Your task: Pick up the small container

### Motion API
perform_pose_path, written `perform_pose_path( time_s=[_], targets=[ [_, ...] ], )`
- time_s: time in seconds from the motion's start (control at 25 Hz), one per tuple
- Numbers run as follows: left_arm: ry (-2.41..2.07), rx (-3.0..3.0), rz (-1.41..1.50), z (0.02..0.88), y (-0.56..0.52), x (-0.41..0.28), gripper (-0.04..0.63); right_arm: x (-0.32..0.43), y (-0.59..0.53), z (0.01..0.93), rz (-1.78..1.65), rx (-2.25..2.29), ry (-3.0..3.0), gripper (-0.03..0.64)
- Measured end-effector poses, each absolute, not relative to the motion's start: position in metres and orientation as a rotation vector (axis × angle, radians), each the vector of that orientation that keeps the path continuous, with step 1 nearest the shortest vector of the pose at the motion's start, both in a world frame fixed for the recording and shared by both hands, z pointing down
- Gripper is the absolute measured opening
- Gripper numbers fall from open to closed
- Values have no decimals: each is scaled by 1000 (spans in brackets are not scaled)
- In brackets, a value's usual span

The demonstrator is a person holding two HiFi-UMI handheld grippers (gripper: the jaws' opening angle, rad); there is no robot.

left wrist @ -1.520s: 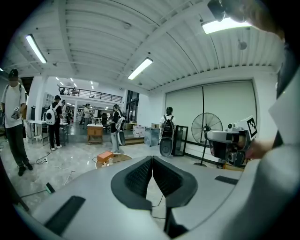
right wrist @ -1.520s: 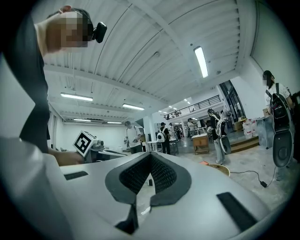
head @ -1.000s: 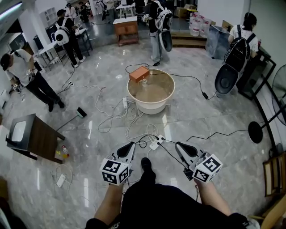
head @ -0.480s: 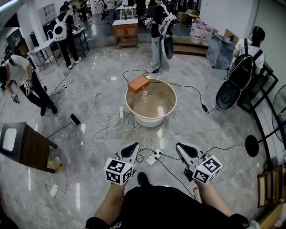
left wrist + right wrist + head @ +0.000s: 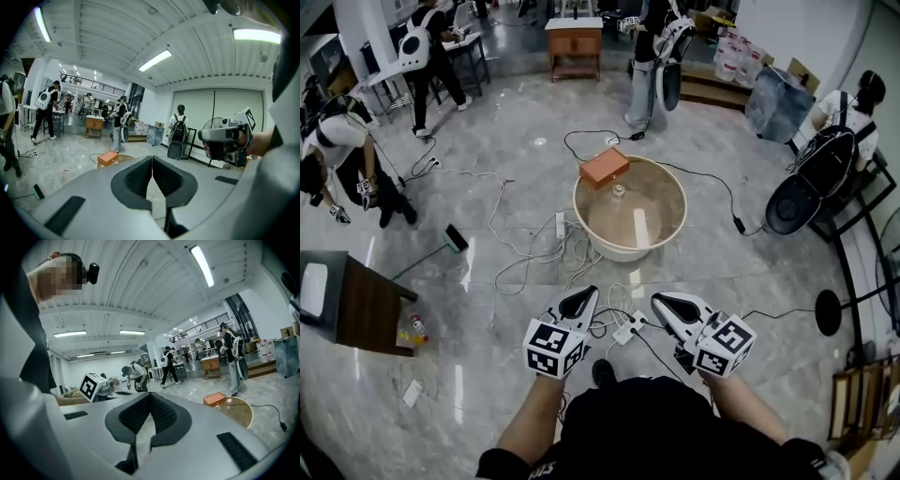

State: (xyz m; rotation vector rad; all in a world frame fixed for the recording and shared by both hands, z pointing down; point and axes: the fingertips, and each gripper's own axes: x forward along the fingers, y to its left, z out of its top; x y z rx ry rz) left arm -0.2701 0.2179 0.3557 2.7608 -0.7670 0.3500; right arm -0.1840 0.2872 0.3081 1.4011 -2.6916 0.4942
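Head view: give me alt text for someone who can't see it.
A person holds the left gripper and right gripper, both shut and empty, above a cable-strewn floor. Ahead stands a round table with an orange box and a small container on it.

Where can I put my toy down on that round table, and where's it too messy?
The round table is mostly bare: everything from its near rim up to the orange box and the small container at the far side. The floor to its right is mostly open too. Messy: cables tangle left of it, and around the power strip in front.
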Motion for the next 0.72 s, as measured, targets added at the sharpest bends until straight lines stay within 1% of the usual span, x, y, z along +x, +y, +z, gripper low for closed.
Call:
perform_pose_path(
  time_s=[0.16,0.4,0.56,0.72],
  targets=[
    [-800,2750,335,357,195,-284,20,-198,265,316,514,1345,-2688,15],
    [-823,2720,357,363,172,-285,20,-192,234,315,534,1335,-2712,15],
    [-840,2708,377,367,158,-270,20,-172,218,320,554,1333,-2730,15],
    [-876,2697,402,370,139,-240,20,-136,195,327,573,1321,-2762,15]
  ],
)
